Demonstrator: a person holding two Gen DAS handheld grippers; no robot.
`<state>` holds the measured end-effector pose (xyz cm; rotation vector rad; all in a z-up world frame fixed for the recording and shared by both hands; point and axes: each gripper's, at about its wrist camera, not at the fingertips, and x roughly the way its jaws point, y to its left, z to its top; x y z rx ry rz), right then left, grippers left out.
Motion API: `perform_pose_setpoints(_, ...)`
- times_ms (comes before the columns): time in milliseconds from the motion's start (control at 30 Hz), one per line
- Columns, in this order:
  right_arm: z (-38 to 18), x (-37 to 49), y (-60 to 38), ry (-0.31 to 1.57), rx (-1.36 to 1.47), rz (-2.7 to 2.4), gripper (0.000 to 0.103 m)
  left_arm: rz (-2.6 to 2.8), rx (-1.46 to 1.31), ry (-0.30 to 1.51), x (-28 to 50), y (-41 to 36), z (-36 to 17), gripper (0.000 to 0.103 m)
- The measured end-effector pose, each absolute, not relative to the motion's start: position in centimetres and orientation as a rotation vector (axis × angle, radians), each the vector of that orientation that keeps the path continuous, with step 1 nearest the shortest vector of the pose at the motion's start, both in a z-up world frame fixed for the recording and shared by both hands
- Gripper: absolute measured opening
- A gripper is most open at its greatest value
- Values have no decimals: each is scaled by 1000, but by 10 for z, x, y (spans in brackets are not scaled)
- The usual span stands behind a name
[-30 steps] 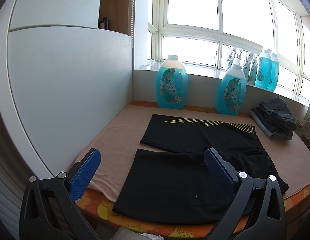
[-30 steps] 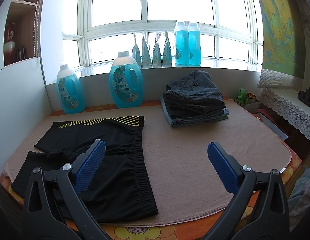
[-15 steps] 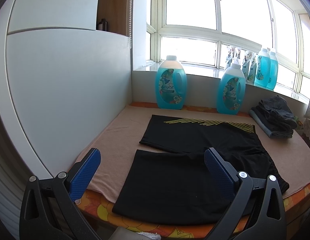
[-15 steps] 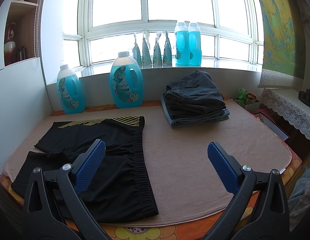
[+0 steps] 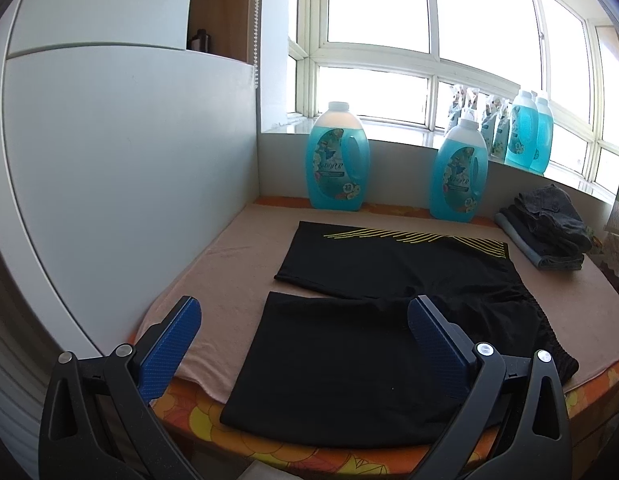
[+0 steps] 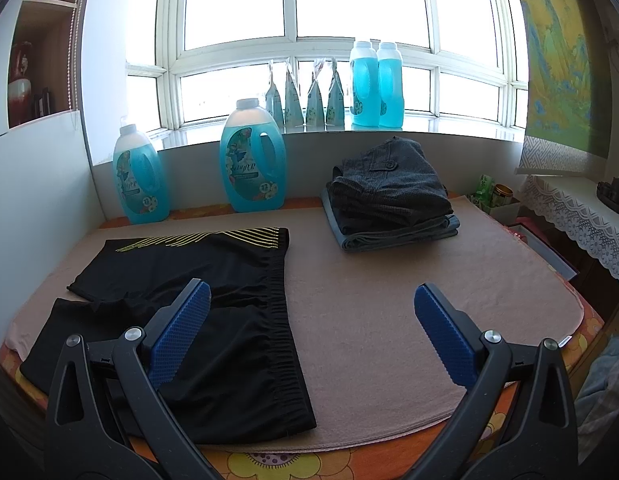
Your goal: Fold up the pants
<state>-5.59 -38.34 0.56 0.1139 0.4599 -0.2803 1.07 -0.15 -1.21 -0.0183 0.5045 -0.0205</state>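
Black shorts with yellow stripes [image 5: 373,320] lie spread flat on a pink towel [image 5: 229,280], legs to the left and waistband to the right. They also show in the right wrist view [image 6: 213,304]. My left gripper [image 5: 305,324] is open and empty, held above the near leg at the front edge. My right gripper [image 6: 311,308] is open and empty, held above the towel just right of the waistband [image 6: 285,320].
A stack of folded dark and denim pants [image 6: 389,204] sits at the back right. Two blue detergent jugs [image 6: 251,156] stand along the back wall, more bottles [image 6: 375,84] on the windowsill. A white cabinet wall [image 5: 129,160] bounds the left side.
The left gripper's view has drifted slightly; the shorts have not moved. The right gripper has not moved.
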Motion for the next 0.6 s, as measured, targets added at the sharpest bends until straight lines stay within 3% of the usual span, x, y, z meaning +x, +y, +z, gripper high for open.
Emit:
perform_pose_setpoints(500, -10, -52, -377, 495, 54, -192, 103, -29, 29, 530, 16, -6, -25, 102)
perform_pose_setpoints(600, -15, -47, -373, 525, 28, -164, 103, -33, 42, 540, 16, -6, -29, 98)
